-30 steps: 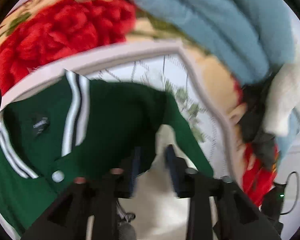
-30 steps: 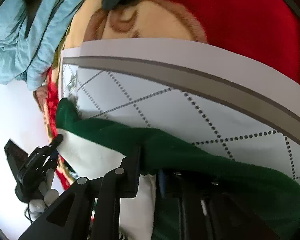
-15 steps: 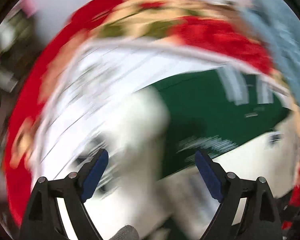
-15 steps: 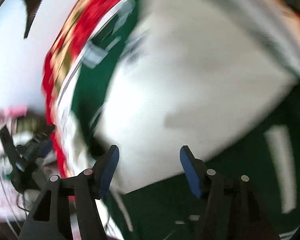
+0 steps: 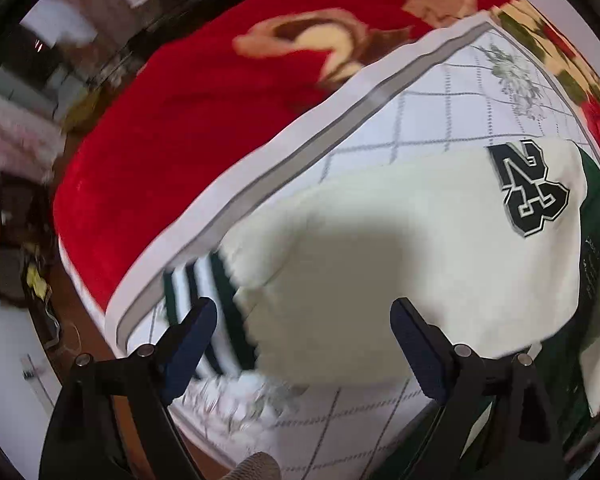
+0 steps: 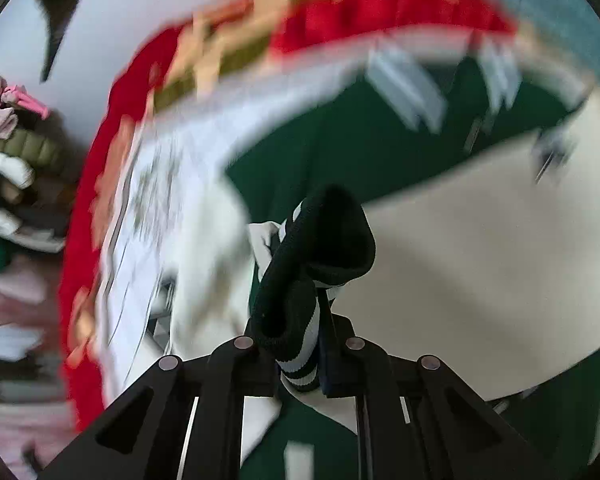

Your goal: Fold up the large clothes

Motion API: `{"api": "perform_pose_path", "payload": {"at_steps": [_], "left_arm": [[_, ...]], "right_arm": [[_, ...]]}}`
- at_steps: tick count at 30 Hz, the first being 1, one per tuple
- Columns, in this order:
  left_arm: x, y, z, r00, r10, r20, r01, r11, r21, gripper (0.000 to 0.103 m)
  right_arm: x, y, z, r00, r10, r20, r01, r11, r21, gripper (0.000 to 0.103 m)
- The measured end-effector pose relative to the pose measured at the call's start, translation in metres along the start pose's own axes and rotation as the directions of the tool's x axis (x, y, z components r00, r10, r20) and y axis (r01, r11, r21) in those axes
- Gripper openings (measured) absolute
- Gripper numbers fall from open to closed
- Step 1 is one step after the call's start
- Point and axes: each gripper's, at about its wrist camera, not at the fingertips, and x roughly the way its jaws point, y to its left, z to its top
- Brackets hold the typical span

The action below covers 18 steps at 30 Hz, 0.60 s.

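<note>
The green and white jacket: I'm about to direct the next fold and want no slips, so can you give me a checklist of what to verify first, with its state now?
1. Right gripper shut on the striped cuff: ok.
2. Left gripper open and holding nothing: ok.
3. White sleeve with the 23 patch lies flat on the jacket: ok.
4. Jacket rests on the white quilted mat, not the red blanket: ok.
5. Green body smooth and free of wrinkles: cannot tell, the right wrist view is blurred.
</note>
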Motion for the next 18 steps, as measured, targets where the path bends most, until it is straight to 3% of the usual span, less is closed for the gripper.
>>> {"api": "perform_pose_path", "payload": {"at_steps": [1, 3, 5, 7, 8, 9, 10, 12, 14, 15, 17, 18], "left_arm": [[0.0, 0.006, -0.006, 1.0, -0.011, -0.008, 0.011, 1.0, -0.018, 0.089], [0.004, 0.016, -0.014, 0.999, -0.03, -0.026, 0.029, 0.998, -0.051, 0.089], [0.008, 0.02, -0.02, 0.997, -0.054, -0.051, 0.05, 0.996, -0.072, 0.089], [0.01, 0.023, -0.025, 0.994, -0.081, -0.071, 0.074, 0.992, -0.101, 0.089], [0.011, 0.026, -0.027, 0.991, -0.111, -0.076, 0.101, 0.987, -0.123, 0.089], [0.012, 0.028, -0.031, 0.986, -0.147, -0.078, 0.133, 0.979, -0.156, 0.089], [0.012, 0.031, -0.034, 0.98, -0.181, -0.077, 0.164, 0.969, -0.186, 0.089], [0.025, 0.038, -0.04, 0.956, -0.275, -0.099, 0.237, 0.928, -0.287, 0.089], [0.046, 0.046, -0.045, 0.918, -0.381, -0.108, 0.304, 0.852, -0.426, 0.089], [0.055, 0.049, -0.048, 0.908, -0.407, -0.104, 0.311, 0.818, -0.484, 0.088], [0.071, 0.052, -0.044, 0.898, -0.432, -0.082, 0.321, 0.771, -0.549, 0.086], [0.073, 0.053, -0.04, 0.908, -0.415, -0.062, 0.313, 0.768, -0.559, 0.086]], "right_arm": [[-0.009, 0.01, 0.007, 0.997, -0.049, 0.06, 0.051, 0.998, -0.026, 0.014], [0.0, 0.028, 0.02, 0.991, -0.118, 0.068, 0.124, 0.988, -0.097, 0.015], [0.044, 0.052, 0.02, 0.99, -0.13, -0.061, 0.114, 0.97, -0.214, 0.028], [0.079, 0.058, 0.016, 0.969, -0.039, -0.242, -0.011, 0.98, -0.201, 0.044], [0.082, 0.051, 0.013, 0.955, 0.061, -0.291, -0.101, 0.987, -0.122, 0.056], [0.076, 0.048, 0.014, 0.951, 0.126, -0.284, -0.154, 0.985, -0.079, 0.061], [0.06, 0.035, 0.012, 0.93, 0.266, -0.255, -0.276, 0.961, -0.005, 0.068], [0.037, 0.007, 0.006, 0.882, 0.428, -0.198, -0.418, 0.904, 0.091, 0.077], [0.021, -0.024, -0.006, 0.882, 0.439, -0.169, -0.416, 0.896, 0.156, 0.081], [0.018, -0.037, -0.013, 0.886, 0.433, -0.168, -0.405, 0.897, 0.178, 0.081], [0.01, -0.07, -0.031, 0.896, 0.404, -0.185, -0.36, 0.904, 0.23, 0.081], [0.009, -0.079, -0.037, 0.899, 0.391, -0.196, -0.341, 0.907, 0.246, 0.081]]}}
